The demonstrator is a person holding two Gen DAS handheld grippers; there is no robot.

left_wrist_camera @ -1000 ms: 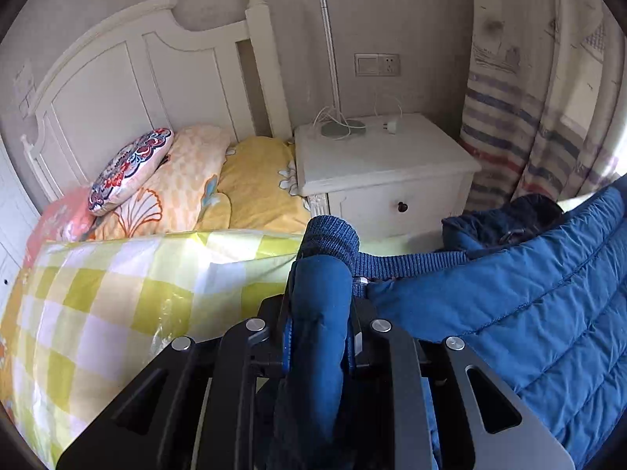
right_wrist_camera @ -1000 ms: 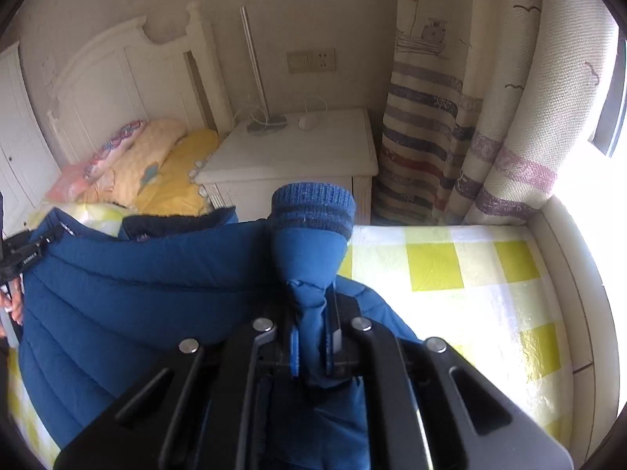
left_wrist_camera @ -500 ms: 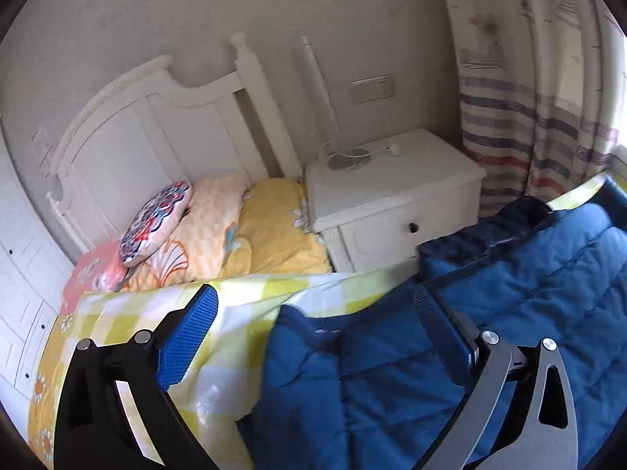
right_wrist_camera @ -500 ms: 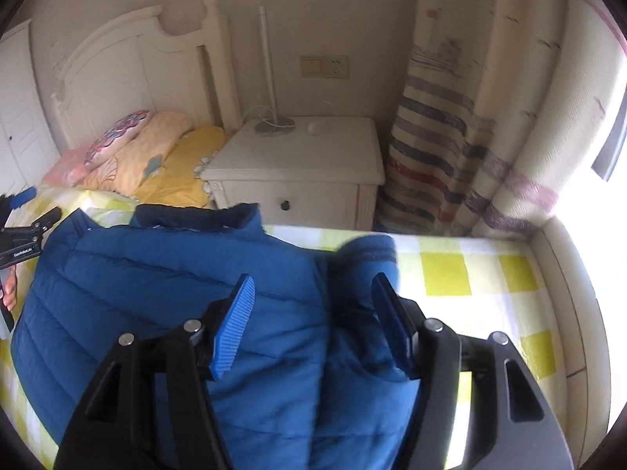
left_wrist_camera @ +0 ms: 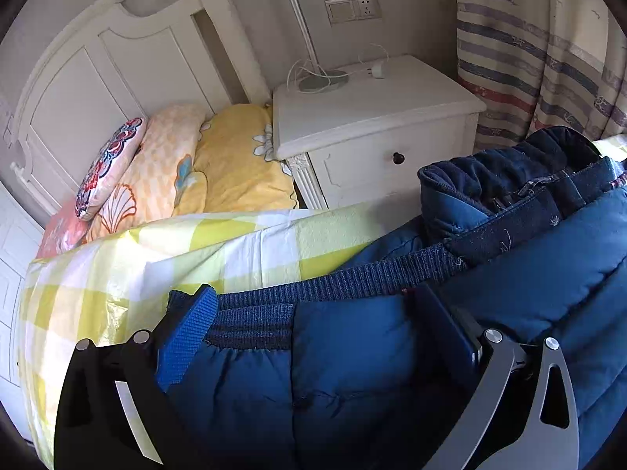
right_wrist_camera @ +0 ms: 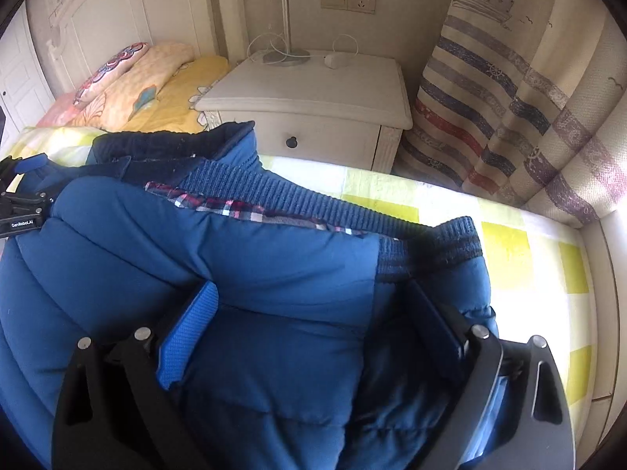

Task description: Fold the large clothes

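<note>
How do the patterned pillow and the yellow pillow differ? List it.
1. Pattern: the patterned pillow has red, blue and white swirls; the yellow pillow is plain yellow with white flowers at its edge.
2. Place: the patterned pillow leans against the headboard; the yellow pillow lies beside the nightstand.
Shared: both sit at the head of the bed.

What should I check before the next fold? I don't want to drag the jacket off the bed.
1. Left gripper released: ok, fingers wide, jacket lying loose between them.
2. Right gripper released: ok, jaws opening, pads off the fabric.
3. Jacket resting on the checked sheet: ok.
4. Knit hem folded up near the collar: ok.
5. Plaid lining tucked in: not ok, a strip shows.
6. Zipper closed: cannot tell.
</note>
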